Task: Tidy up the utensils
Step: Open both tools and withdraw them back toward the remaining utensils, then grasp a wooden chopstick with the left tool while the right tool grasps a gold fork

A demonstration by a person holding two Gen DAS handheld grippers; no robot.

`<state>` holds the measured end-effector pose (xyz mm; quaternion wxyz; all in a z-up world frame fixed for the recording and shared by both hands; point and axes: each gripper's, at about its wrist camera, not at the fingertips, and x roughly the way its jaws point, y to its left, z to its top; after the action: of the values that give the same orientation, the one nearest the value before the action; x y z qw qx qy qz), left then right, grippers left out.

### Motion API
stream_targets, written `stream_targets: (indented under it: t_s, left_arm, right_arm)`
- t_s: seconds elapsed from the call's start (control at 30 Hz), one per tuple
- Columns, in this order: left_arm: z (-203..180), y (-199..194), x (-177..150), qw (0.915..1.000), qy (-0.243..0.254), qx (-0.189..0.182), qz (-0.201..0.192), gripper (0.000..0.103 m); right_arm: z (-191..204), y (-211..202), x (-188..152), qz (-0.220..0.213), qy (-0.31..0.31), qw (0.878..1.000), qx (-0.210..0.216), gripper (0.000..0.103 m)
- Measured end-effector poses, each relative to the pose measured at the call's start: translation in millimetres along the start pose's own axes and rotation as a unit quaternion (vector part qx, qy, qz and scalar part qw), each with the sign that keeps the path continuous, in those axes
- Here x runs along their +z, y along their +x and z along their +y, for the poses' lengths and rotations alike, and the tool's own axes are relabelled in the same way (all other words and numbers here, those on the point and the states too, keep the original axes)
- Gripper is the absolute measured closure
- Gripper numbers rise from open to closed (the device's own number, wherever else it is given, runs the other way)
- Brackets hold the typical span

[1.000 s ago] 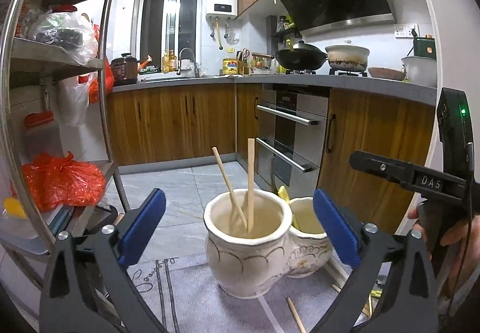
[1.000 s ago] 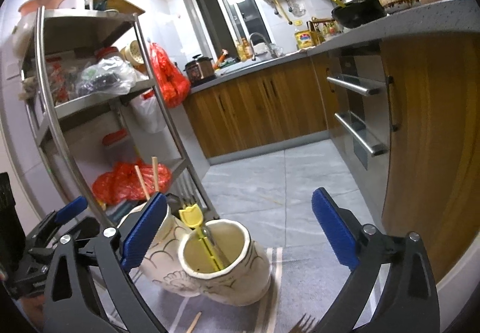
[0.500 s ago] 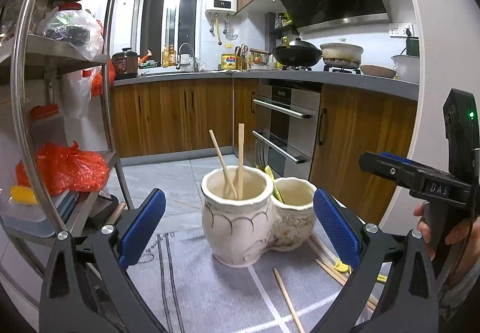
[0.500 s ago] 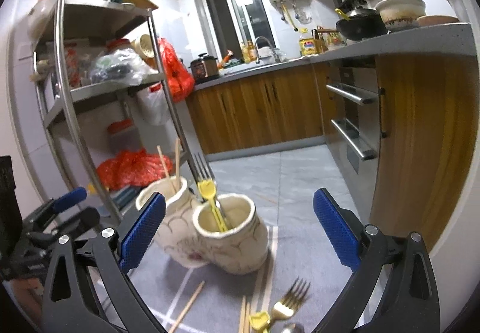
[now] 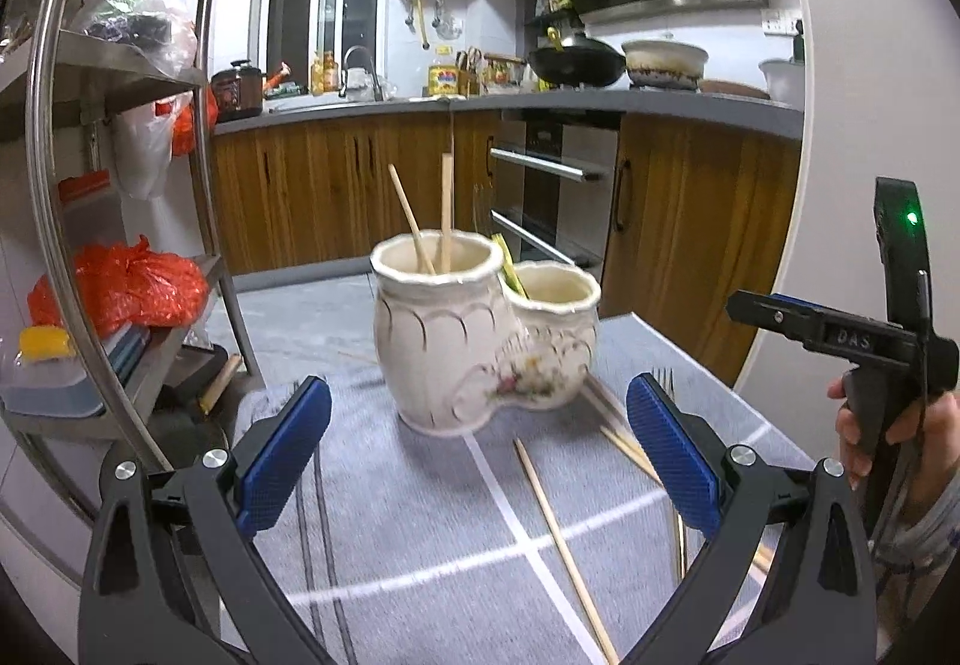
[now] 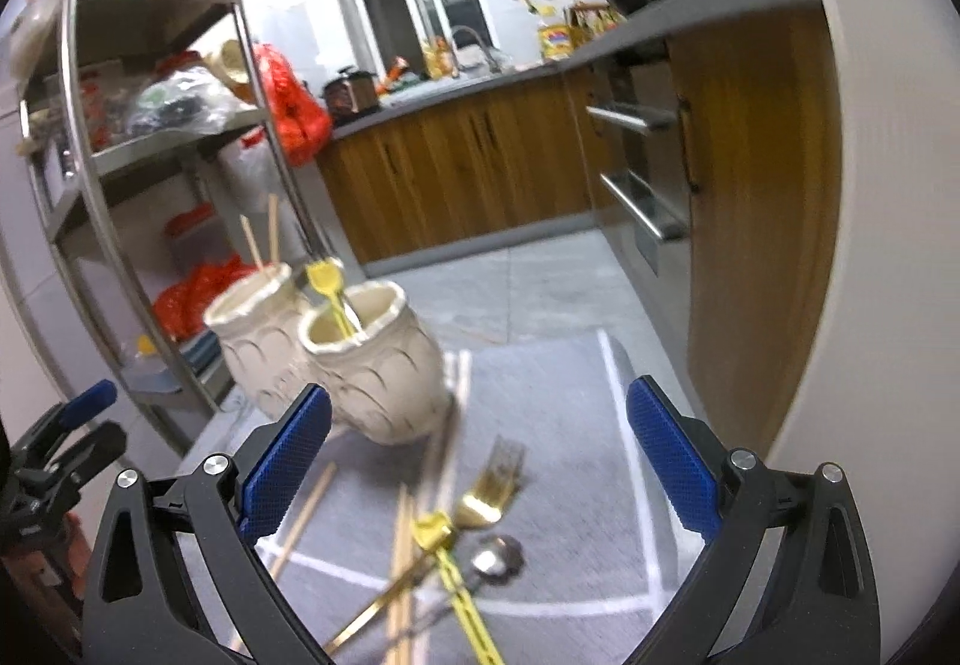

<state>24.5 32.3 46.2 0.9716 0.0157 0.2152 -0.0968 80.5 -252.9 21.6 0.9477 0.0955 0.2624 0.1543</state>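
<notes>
A cream double ceramic holder (image 5: 480, 341) (image 6: 366, 365) stands on a grey cloth (image 5: 420, 515). Its taller pot holds two wooden chopsticks (image 5: 445, 212); the lower pot holds a yellow-handled fork (image 6: 333, 290). Loose chopsticks (image 5: 564, 551) (image 6: 399, 575), a gold fork (image 6: 486, 491), a yellow-handled utensil (image 6: 456, 587) and a spoon (image 6: 498, 560) lie on the cloth. My left gripper (image 5: 480, 455) is open, short of the holder. My right gripper (image 6: 480, 455) is open above the loose utensils, nothing in its jaws. It also shows at the left wrist view's right edge, held by a hand (image 5: 888, 413).
A steel shelf rack (image 5: 72, 185) (image 6: 120, 221) with bags and boxes stands left of the cloth. Wooden kitchen cabinets (image 5: 690, 221) and an oven (image 5: 552, 191) line the back and right. A white wall (image 6: 870, 245) rises close on the right.
Both grippers have pulled back and risen from the holder, which now looks farther off. The loose utensils on the cloth have come into view. Both stay open.
</notes>
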Motion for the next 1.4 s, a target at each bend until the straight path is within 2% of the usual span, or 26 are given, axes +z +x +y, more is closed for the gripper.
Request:
stream_targets:
  t_s: [0.3,0.47,0.63,0.7,0.83,0.9,1.0,1.17,1.4]
  left_arm:
    - [-17,21,-27,0.9981,-0.001,-0.003,0.062,0.006]
    - [-29,37,-45,0.9932,0.009,0.002,0.116,0.006]
    - [-38,45,-57,0.9889,0.016,-0.005,0.148,0.007]
    - [-43,46,-61,0.987,0.019,-0.012,0.159,0.015]
    - [-52,49,-67,0.9827,0.023,-0.029,0.182,0.031]
    - [-55,50,-71,0.9807,0.029,-0.03,0.191,0.044]
    - [-57,51,-76,0.978,0.034,-0.031,0.204,0.06]
    - [-57,50,-75,0.9782,0.039,-0.028,0.202,0.073]
    - [-53,53,-72,0.9783,0.036,-0.03,0.202,0.081]
  right_arm:
    - [-3,18,-9,0.034,-0.024,0.999,-0.015,0.005]
    - [0,28,-13,0.055,-0.051,0.997,-0.021,0.006]
    - [0,42,-17,0.084,-0.052,0.995,-0.011,0.011]
    - [0,50,-18,0.097,-0.053,0.994,-0.01,0.022]
    - [1,65,-21,0.126,-0.058,0.99,-0.006,0.035]
    - [2,72,-23,0.139,-0.059,0.989,-0.002,0.047]
    - [5,78,-22,0.146,-0.063,0.987,-0.003,0.06]
    - [2,94,-23,0.176,-0.055,0.983,0.003,0.071]
    - [-6,98,-23,0.191,-0.027,0.981,0.024,0.075]
